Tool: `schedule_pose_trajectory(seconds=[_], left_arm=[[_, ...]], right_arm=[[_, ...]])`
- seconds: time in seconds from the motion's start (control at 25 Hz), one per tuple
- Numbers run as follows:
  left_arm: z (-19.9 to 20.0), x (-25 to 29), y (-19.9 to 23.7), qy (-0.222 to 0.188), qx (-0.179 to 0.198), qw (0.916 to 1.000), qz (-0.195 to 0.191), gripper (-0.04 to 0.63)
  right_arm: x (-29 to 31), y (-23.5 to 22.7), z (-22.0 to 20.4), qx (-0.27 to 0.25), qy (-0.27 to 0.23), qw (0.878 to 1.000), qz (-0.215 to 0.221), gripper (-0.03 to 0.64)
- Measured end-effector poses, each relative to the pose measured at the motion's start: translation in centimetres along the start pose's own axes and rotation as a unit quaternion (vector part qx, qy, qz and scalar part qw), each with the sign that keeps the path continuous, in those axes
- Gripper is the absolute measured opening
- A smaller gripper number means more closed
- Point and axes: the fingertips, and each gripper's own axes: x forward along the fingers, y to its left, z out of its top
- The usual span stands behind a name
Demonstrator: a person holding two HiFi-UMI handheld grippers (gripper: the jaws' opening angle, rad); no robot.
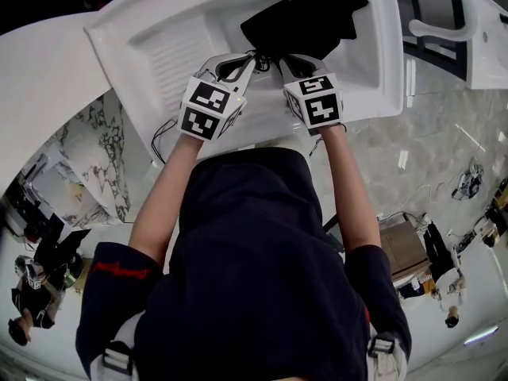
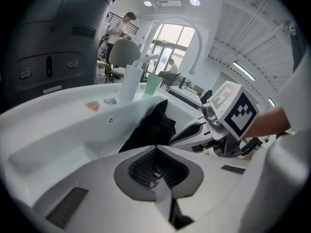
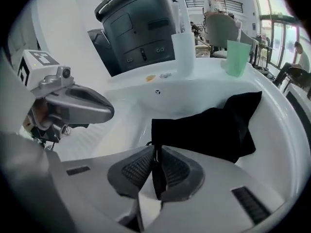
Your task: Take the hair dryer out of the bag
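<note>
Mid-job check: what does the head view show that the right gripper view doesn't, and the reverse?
Head view only: the person's forearms, and the left gripper and right gripper side by side at the near edge of the black bag.
Right gripper view only: its own jaws closed on the bag's edge; a clear tumbler and a green cup on the ledge of the white basin; a dark grey machine behind.
Both: the bag lying in that basin, with the left gripper beside it. Neither shows a hair dryer.
</note>
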Motion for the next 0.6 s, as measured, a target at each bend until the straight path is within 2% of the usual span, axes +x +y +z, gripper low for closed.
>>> schedule_pose_trajectory(seconds=[0.12, 0.28, 0.6], left_arm=[[-0.7, 0.0, 0.4, 0.005, -0.007, 0.9999, 0.008, 0.015], [-1.3, 0.0, -0.1, 0.005, -0.025, 0.9996, 0.007, 0.015], [-1.9, 0.4, -0.7, 0.010, -0.030, 0.9995, 0.002, 0.015]], right_arm=[[0.9, 0.2, -0.4, -0.009, 0.009, 1.000, 0.001, 0.047], [1.8, 0.6, -1.2, -0.019, 0.026, 0.999, 0.006, 0.104], [3.2, 1.1, -2.2, -0.075, 0.056, 0.996, -0.006, 0.167]])
